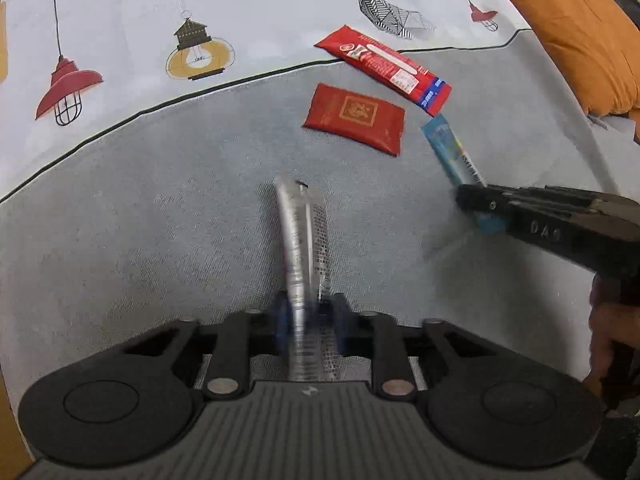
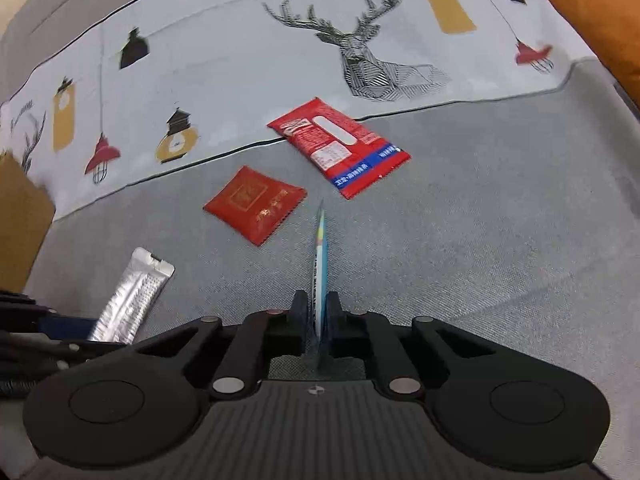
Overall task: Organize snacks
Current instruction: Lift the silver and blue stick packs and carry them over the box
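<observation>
My left gripper [image 1: 309,312] is shut on a silver stick packet [image 1: 304,236] that points forward above the grey sofa seat; the packet also shows in the right wrist view [image 2: 130,300]. My right gripper [image 2: 319,312] is shut on a thin blue snack packet [image 2: 321,256], held edge-on; in the left wrist view that gripper [image 1: 476,204] holds the blue packet [image 1: 450,148] at the right. A small square red packet [image 1: 356,118] [image 2: 256,202] and a long red-and-blue packet [image 1: 386,66] [image 2: 340,146] lie on the seat ahead.
The grey seat [image 2: 500,240] meets a white cover printed with lamps and a deer [image 2: 360,56]. An orange cushion [image 1: 580,32] lies at the right. A brown cardboard box [image 2: 20,216] stands at the left edge.
</observation>
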